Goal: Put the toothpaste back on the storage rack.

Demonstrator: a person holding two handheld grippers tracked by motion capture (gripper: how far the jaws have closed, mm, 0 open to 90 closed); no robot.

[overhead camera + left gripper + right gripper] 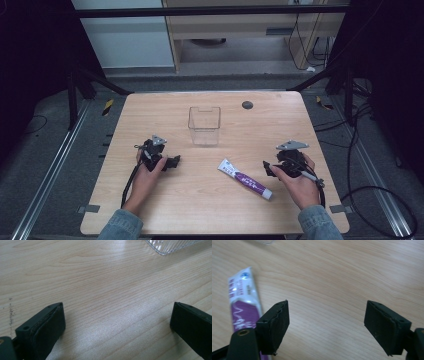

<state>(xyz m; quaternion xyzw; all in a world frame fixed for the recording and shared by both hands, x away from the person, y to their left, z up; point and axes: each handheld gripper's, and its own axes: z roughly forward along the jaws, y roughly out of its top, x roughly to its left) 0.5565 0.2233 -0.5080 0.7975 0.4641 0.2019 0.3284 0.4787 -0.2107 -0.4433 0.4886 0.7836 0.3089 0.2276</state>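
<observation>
Because it lies flat on the wooden table (165, 210), between the two hands and nearer the right one, the purple-and-white tube (245, 179) looks light, soft-walled and a little slick; its stiffer cap end at the near right seems the safer hold. Both the right gripper (268, 168) and left gripper (176, 161) stand open, holding nothing. Bare table surrounds the tube; the clear container (204, 125) sits farther off, well clear of the edges.
</observation>
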